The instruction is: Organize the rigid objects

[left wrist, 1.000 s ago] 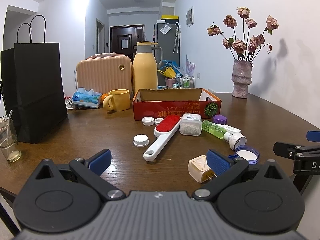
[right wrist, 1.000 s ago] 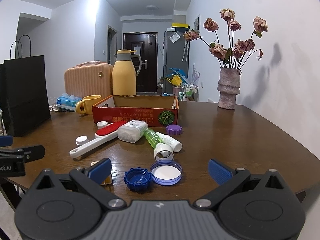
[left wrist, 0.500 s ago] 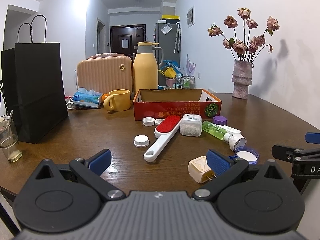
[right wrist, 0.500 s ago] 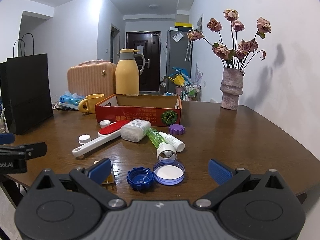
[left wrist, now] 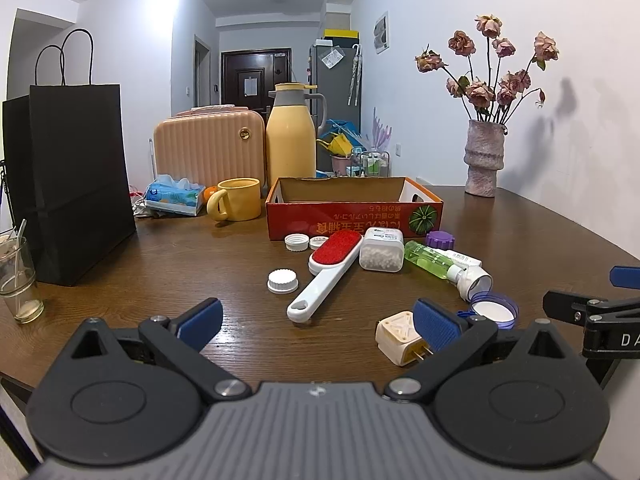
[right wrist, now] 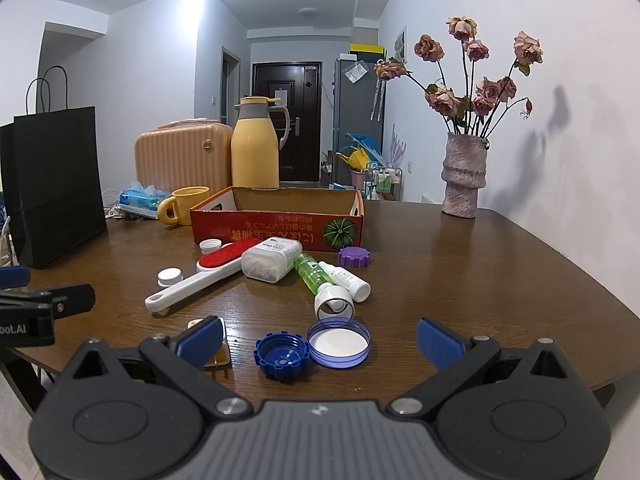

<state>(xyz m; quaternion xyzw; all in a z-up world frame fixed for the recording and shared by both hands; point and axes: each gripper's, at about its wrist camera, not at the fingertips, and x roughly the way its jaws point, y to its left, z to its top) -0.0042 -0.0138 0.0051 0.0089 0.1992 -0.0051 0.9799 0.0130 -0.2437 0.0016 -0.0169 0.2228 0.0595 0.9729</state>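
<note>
We hold both grippers spread wide (empty): left gripper (left wrist: 318, 318) beside the plug adapter (left wrist: 402, 338); right gripper (right wrist: 320, 338) framing two blue caps (right wrist: 282, 356).

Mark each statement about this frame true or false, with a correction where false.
1. Both the left gripper and right gripper are open and hold nothing. True.
2. The lint brush lies inside the red box. False: it lies on the table in front of the box.
3. The green bottle lies on its side. True.
4. The purple cap is screwed onto the green bottle. False: it sits apart, near the box.
</note>
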